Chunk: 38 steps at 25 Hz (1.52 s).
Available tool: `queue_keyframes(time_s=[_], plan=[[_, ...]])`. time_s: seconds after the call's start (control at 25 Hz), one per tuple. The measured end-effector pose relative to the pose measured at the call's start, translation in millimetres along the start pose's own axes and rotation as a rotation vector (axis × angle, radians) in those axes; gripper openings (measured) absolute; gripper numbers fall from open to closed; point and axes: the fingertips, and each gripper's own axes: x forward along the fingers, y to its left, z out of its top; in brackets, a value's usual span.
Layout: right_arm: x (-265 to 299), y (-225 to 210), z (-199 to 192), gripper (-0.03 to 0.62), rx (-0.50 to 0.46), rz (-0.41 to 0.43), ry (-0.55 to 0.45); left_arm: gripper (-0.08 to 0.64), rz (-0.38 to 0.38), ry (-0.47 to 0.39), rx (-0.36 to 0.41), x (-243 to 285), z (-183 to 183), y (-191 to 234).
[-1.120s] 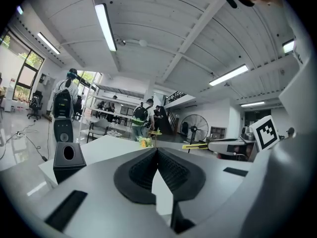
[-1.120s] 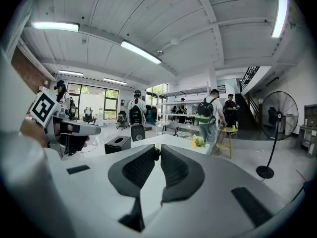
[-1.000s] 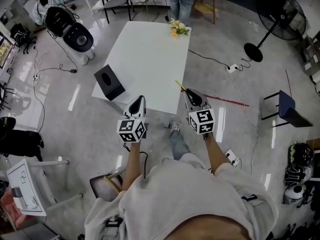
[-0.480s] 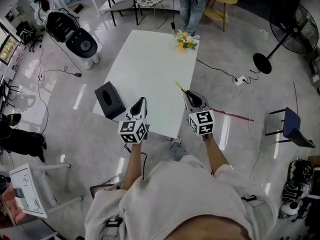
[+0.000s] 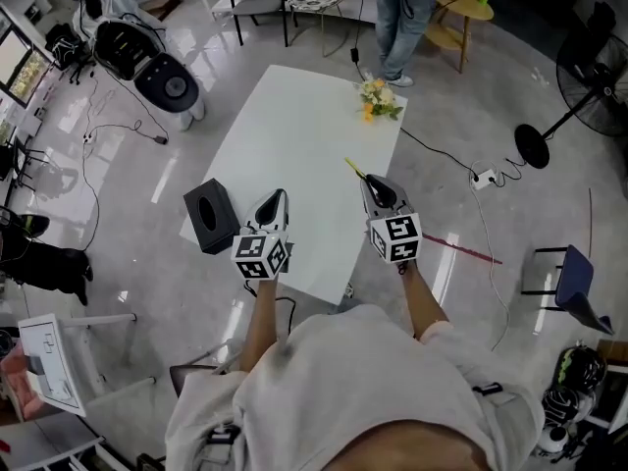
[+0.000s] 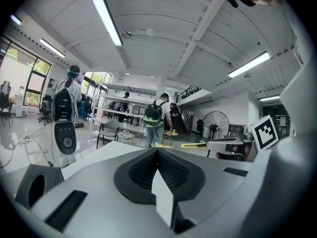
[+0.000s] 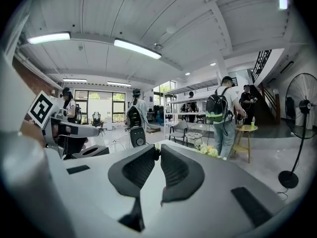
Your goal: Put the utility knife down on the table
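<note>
Right tongs (image 5: 365, 180) are clamped on the knife (image 5: 351, 169). In the right gripper view the tips nearly meet, with only a thin bit pinched between them. The yellow knife sticks out past the tips, angled up-left in the head view. It is over the worktop (image 5: 294, 126), near its right edge. Cannot tell if it touches the surface. The left gripper view shows the knife (image 6: 193, 145) as a yellow bar poking out level from the right tongs.

Left tongs (image 5: 277, 196) are pressed together with nothing between them. They are over the near part of the worktop, well apart from the right tongs. Both point away from the person holding them.

A black tissue box (image 5: 209, 216) sits at the near left corner of the worktop, just left of the left tongs. Flowers (image 5: 378, 96) are at the far right corner. The rest of the white worktop is bare.

A person (image 5: 402, 13) stands on the floor beyond the far end. A fan (image 5: 597, 65) stands far right.
</note>
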Motion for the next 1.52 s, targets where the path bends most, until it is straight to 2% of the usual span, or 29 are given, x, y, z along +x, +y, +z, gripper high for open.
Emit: queue_keyframes(time_s=[0.36, 0.64, 1.28, 1.52], plan=[[47, -15, -5, 0.060, 0.020, 0.059, 0.023, 0.020, 0.055, 0.027, -0.006, 27, -1, 19], [63, -17, -22, 0.058, 0.054, 0.063, 0.067, 0.020, 0.067, 0.088, -0.016, 34, -20, 32], [92, -11, -60, 0.058, 0.075, -0.033, 0.191, 0.020, -0.032, 0.170, -0.065, 75, -52, 76], [99, -6, -78, 0.058, 0.089, -0.050, 0.238, 0.020, -0.061, 0.219, -0.094, 81, -75, 84]])
